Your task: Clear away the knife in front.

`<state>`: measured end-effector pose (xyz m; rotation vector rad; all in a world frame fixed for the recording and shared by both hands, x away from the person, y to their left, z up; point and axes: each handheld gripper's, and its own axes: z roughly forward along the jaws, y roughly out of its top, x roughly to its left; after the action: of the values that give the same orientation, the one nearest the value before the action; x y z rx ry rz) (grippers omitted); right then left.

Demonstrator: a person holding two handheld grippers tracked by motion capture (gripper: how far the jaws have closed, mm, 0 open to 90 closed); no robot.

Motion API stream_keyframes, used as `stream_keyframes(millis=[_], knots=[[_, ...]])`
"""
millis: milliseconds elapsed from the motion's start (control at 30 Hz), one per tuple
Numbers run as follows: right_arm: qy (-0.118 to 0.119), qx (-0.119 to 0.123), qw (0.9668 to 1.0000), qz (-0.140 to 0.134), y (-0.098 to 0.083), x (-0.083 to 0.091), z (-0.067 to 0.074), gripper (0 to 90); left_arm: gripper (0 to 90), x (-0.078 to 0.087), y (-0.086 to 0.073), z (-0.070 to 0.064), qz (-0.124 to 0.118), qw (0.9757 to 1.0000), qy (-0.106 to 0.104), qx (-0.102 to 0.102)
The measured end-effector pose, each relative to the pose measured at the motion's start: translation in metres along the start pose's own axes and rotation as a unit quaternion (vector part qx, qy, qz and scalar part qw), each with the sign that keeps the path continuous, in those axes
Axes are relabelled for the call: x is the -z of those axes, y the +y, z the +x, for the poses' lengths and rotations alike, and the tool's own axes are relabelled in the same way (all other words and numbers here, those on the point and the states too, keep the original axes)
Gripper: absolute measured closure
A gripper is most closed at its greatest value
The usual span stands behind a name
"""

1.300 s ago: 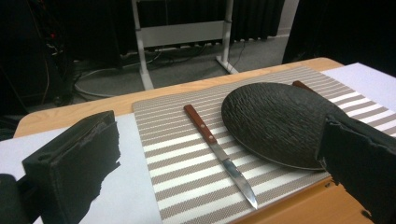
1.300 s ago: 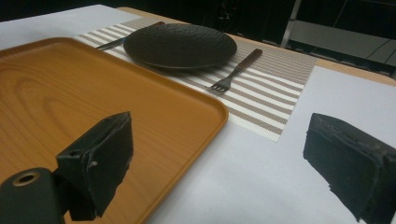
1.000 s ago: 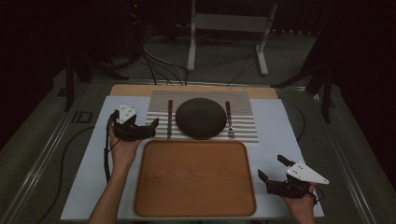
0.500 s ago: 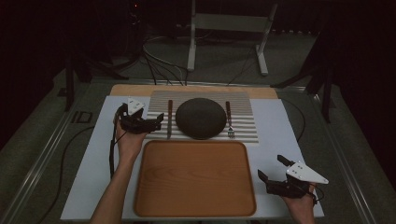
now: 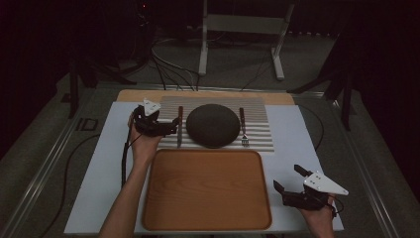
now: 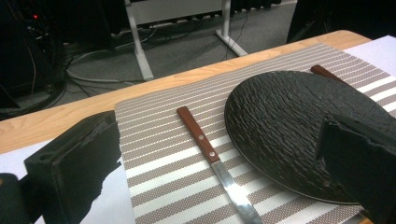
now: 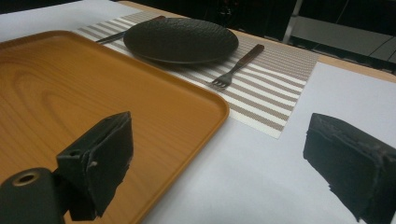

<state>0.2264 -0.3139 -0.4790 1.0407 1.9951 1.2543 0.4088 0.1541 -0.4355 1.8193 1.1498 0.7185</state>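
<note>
A wood-handled knife (image 5: 180,125) lies on a striped mat (image 5: 257,130) at centre frame in the high view, just left of a dark plate (image 5: 213,125), blade toward the person. In the left gripper view the knife (image 6: 212,158) runs down between the two black jaws, which stand wide apart with nothing between them; the right-hand jaw overlaps the plate (image 6: 289,126). The left gripper (image 5: 168,130) hovers at the mat's left edge, beside the knife handle, jaws pointing right toward it. The left hand (image 5: 143,144) is extended from the lower left of the frame, forearm stretched along the left side of a wooden tray (image 5: 205,188). A fork (image 5: 243,128) lies right of the plate. At lower right, the right gripper (image 5: 291,182) sits low over the white sheet beside the tray, jaws spread and empty.
</note>
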Motion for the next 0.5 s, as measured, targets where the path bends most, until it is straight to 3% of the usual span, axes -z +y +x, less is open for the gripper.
stream_keyframes(millis=[500], knots=[[0.001, 0.0, 1.0, 0.003, 0.0, -0.001, -0.001, 8.2, 1.0, -0.026, -0.004, 0.0, 0.022, 0.9997, 0.006, 0.003]])
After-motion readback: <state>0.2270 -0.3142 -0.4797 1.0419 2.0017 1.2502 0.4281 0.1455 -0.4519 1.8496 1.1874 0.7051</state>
